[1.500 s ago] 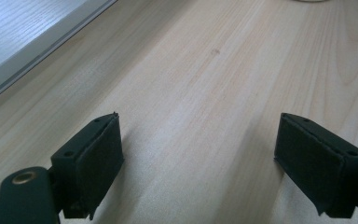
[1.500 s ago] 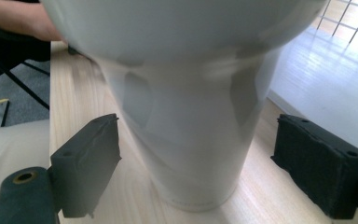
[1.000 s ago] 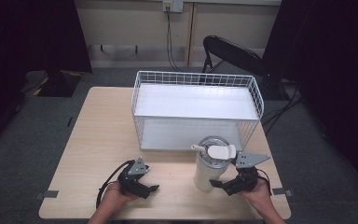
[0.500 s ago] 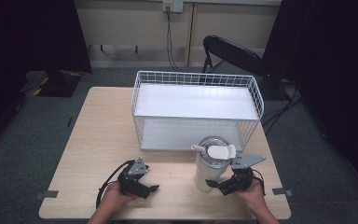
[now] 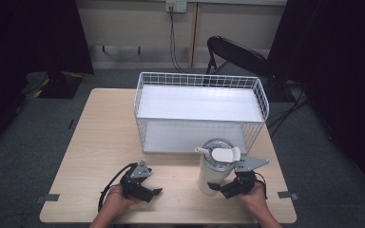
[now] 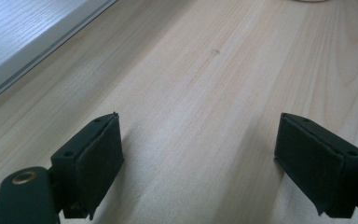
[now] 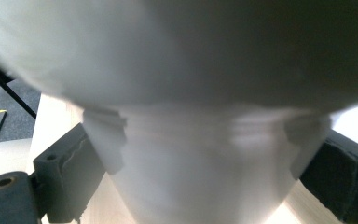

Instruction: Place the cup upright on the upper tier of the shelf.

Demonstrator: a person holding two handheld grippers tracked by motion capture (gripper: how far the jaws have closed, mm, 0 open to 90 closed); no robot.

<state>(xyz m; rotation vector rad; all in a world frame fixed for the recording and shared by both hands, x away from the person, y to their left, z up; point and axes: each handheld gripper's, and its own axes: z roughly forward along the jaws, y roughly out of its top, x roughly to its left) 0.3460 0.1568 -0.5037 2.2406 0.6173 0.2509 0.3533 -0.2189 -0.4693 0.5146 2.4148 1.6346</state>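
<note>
Right gripper [image 5: 217, 187], advanced since a second ago, now clasps the base of the tumbler [image 5: 214, 167] standing on the bench [image 5: 100, 137] before the basket [image 5: 202, 111]; lifting can follow. Left gripper [image 5: 154, 192] rests released.

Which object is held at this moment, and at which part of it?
The right claw grips the white tumbler at its lower body, one jaw on each side. The left claw is open and holds nothing.
</note>
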